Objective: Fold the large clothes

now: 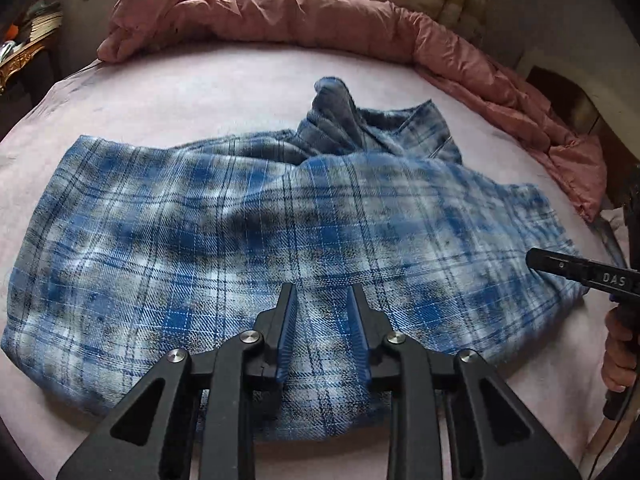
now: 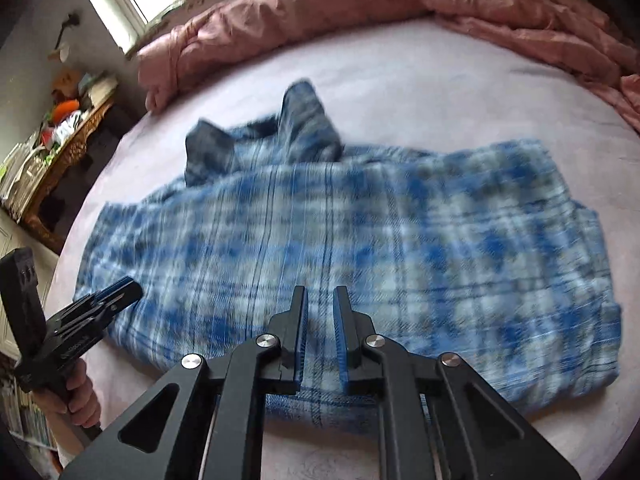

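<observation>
A blue and white plaid shirt lies folded into a wide band on the pale pink bed sheet, with its collar and a bunched dark part standing up at the far side. My left gripper hovers over the shirt's near edge, its jaws a narrow gap apart, with flat cloth showing through the gap. My right gripper hangs over the same near edge of the shirt, its jaws narrower still, with nothing pinched. Each gripper shows in the other's view, the right gripper at the right edge and the left gripper at the lower left.
A rumpled pink duvet runs along the far side of the bed and down its right side. A cluttered gilt side table stands left of the bed below a window. A hand holds the left gripper's handle.
</observation>
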A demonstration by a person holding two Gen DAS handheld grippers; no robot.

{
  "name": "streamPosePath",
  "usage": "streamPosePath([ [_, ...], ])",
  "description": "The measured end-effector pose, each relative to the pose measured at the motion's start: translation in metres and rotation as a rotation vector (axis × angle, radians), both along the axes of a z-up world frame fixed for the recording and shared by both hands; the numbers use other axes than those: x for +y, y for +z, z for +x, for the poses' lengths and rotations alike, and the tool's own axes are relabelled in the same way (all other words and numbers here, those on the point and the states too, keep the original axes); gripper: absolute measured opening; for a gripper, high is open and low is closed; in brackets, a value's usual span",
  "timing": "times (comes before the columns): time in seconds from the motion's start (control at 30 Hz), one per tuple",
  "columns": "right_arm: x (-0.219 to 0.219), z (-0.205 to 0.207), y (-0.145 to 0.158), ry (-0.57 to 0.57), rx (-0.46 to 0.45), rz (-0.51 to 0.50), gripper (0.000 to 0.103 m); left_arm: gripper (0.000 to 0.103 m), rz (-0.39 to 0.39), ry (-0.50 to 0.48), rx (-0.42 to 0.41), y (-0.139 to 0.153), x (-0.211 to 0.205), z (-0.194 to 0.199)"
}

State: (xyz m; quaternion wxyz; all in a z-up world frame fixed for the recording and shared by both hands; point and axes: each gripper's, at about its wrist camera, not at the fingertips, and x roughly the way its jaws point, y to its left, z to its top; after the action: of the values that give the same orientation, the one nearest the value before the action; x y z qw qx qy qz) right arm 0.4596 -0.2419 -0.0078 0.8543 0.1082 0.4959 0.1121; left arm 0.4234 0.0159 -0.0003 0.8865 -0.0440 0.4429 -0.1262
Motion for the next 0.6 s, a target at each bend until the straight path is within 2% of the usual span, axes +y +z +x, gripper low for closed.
streamPosePath([
  [0.07, 0.003, 0.002, -0.011, 0.011, 0.030, -0.022, 0.014, 0.026, -0.010, 0.019, -0.006, -0.010, 0.000, 0.003],
  [0.13, 0.004, 0.004, -0.020, 0.007, 0.035, -0.026, 0.014, 0.026, 0.006, 0.013, -0.049, -0.013, -0.003, 0.001],
  [0.23, 0.002, 0.003, -0.018, -0.017, -0.010, -0.011, 0.014, 0.026, 0.025, 0.011, -0.087, -0.012, -0.006, -0.002],
  [0.33, 0.004, -0.003, -0.004, -0.010, -0.078, -0.043, 0.012, 0.026, 0.005, 0.012, -0.105, -0.009, -0.002, -0.001],
  [0.37, 0.005, -0.003, -0.004, -0.005, -0.065, -0.044, 0.007, 0.026, 0.003, 0.013, -0.100, -0.009, -0.001, 0.000],
  [0.47, 0.009, 0.001, -0.019, 0.000, -0.003, -0.041, 0.007, 0.026, 0.018, 0.014, -0.090, -0.011, -0.002, 0.004],
  [0.6, 0.019, 0.004, -0.022, 0.006, -0.030, -0.079, 0.007, 0.026, 0.038, 0.014, -0.108, -0.014, -0.005, 0.002],
])
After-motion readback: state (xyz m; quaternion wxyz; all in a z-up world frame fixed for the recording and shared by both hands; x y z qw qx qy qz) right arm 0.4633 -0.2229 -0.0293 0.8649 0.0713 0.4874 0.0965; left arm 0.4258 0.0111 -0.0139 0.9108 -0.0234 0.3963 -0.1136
